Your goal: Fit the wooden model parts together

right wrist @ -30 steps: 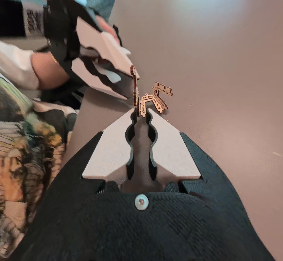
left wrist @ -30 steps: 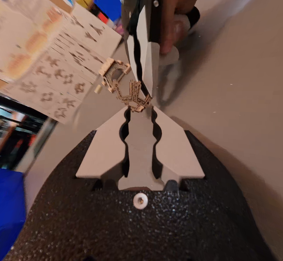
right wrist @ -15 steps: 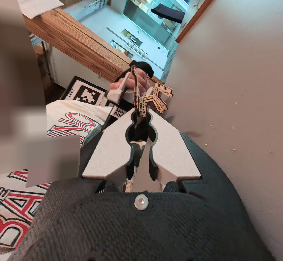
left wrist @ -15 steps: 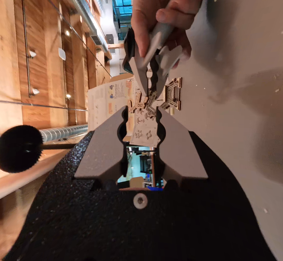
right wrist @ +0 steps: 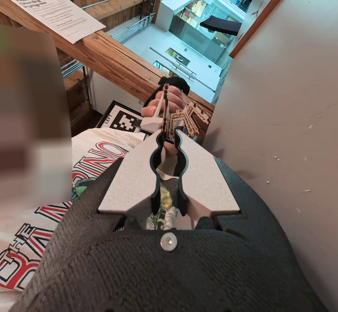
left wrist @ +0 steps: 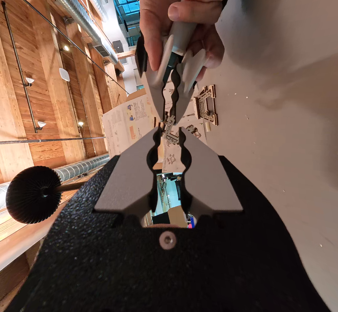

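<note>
My right gripper (right wrist: 168, 132) is shut on a small wooden assembly: a thin flat piece (right wrist: 165, 105) seen edge-on and a lattice corner piece (right wrist: 188, 118) joined to it. In the left wrist view the right gripper (left wrist: 168, 121) comes down from above in a person's hand (left wrist: 164, 19). My left gripper (left wrist: 170, 129) faces it tip to tip, its jaws drawn in on either side of the lattice piece (left wrist: 171, 136). A wooden arch part (left wrist: 205, 105) lies on the grey table (left wrist: 274, 138) just beyond.
A printed instruction sheet (left wrist: 128, 124) lies behind the grippers, with a small pale peg (left wrist: 207, 126) beside the arch. Wood crumbs dot the table. A black fuzzy ball (left wrist: 33, 195) is at the left. A person's printed shirt (right wrist: 102, 153) and a wooden beam (right wrist: 113, 60) are close by. Both grippers' tips are close together, under 4 cm apart.
Both grippers have rolled and lifted off the table surface. My left jaws have narrowed around the lattice piece. The right gripper keeps its hold on the assembly.
</note>
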### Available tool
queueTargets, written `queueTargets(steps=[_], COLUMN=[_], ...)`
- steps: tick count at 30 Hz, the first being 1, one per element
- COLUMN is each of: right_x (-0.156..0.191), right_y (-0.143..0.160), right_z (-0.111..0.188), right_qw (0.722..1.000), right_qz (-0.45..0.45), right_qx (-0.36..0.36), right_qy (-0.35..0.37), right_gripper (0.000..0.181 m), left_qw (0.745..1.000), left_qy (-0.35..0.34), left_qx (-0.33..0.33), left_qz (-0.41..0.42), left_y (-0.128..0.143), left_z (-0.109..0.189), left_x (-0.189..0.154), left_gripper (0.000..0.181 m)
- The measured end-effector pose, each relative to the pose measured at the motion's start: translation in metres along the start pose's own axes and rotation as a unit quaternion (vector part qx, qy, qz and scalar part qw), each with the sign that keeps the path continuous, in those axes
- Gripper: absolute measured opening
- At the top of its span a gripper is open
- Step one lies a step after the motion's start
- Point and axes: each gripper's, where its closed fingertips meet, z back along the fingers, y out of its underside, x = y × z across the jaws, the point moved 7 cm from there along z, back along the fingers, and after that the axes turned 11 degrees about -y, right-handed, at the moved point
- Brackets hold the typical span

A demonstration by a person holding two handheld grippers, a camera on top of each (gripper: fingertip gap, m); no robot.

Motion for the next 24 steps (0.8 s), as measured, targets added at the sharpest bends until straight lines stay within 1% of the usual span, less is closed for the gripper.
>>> queueTargets(steps=[2, 4, 6, 8, 11, 13, 16, 19, 21, 24], right_x=[-0.0002, -0.0017, -0.0004, 0.0003, -0.0001, -0.0019, -0.0037, -0.0052, -0.0034, -0.0014], right_y=[-0.0009, 0.0000, -0.0006, -0.0013, -0.0015, 0.0007, 0.0044, 0.0074, 0.0071, 0.0052], right_z=[-0.0002, 0.0005, 0.0008, 0.0015, 0.0025, 0.0016, -0.0022, -0.0046, -0.0046, -0.0036], right_qw=[1.000, 1.000, 1.000, 1.000, 1.000, 0.999, 0.999, 0.997, 0.997, 0.996], right_qz=[-0.005, 0.002, 0.005, 0.010, 0.007, 0.007, 0.004, 0.013, 0.015, 0.030], right_qx=[-0.006, 0.006, 0.006, 0.008, 0.008, 0.018, 0.035, 0.056, 0.058, 0.061], right_qy=[-0.001, 0.015, 0.019, 0.024, 0.026, 0.031, 0.034, 0.051, 0.048, 0.058], right_gripper=[0.008, 0.008, 0.008, 0.008, 0.008, 0.008, 0.009, 0.008, 0.008, 0.007], left_qw=[1.000, 1.000, 1.000, 0.999, 0.990, 0.985, 0.983, 0.979, 0.978, 0.979], left_qy=[0.003, 0.014, 0.027, 0.036, 0.092, 0.120, 0.149, 0.176, 0.184, 0.183], left_qx=[0.005, 0.003, 0.005, 0.010, 0.009, 0.000, 0.002, 0.006, 0.009, 0.015], left_qz=[-0.010, -0.010, -0.004, 0.031, 0.104, 0.121, 0.111, 0.101, 0.094, 0.085], left_y=[0.0007, 0.0001, 0.0003, 0.0004, 0.0005, -0.0006, -0.0012, -0.0016, -0.0016, -0.0011], left_z=[-0.0006, -0.0001, -0.0002, -0.0001, 0.0025, 0.0037, 0.0026, 0.0018, 0.0017, 0.0013], left_x=[0.0009, 0.0012, 0.0008, 0.0028, 0.0046, 0.0071, 0.0090, 0.0083, 0.0091, 0.0093], left_gripper=[0.016, 0.010, 0.019, 0.035, 0.033, 0.030, 0.025, 0.018, 0.012, 0.012])
